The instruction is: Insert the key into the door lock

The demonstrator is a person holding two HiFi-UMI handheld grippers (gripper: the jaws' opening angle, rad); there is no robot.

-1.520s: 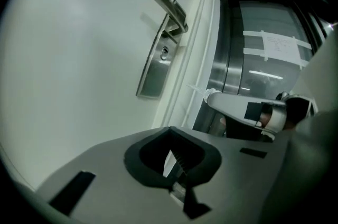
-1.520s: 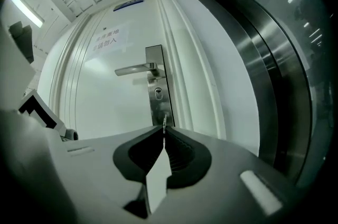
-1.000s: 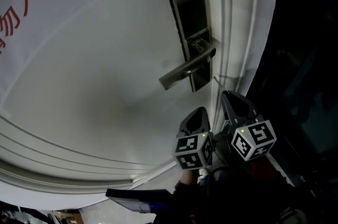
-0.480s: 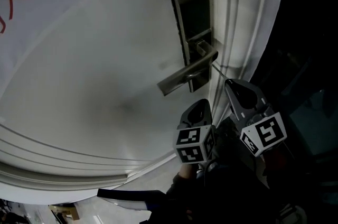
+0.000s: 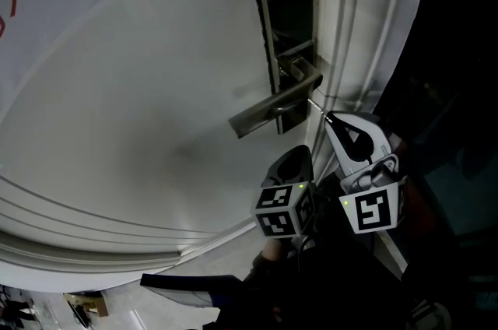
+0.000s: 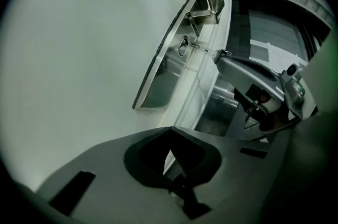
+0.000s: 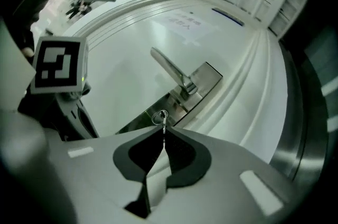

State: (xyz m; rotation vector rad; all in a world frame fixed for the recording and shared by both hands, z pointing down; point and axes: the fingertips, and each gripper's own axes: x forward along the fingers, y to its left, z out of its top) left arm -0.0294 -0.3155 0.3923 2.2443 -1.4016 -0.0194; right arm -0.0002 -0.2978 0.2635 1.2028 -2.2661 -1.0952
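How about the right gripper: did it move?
Yes. Judged against the lock plate, the right gripper moved up toward the handle, carrying its key closer.

Handle (image 5: 268, 109) juts just beside my key (image 7: 164, 128); frame (image 5: 366, 25) crowds it on R. Door (image 5: 156, 71) L of plate (image 5: 286, 9) bare: room there.

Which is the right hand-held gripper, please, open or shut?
Shut: the right hand-held gripper pinches a thin silver metal key pointing at the round keyhole.
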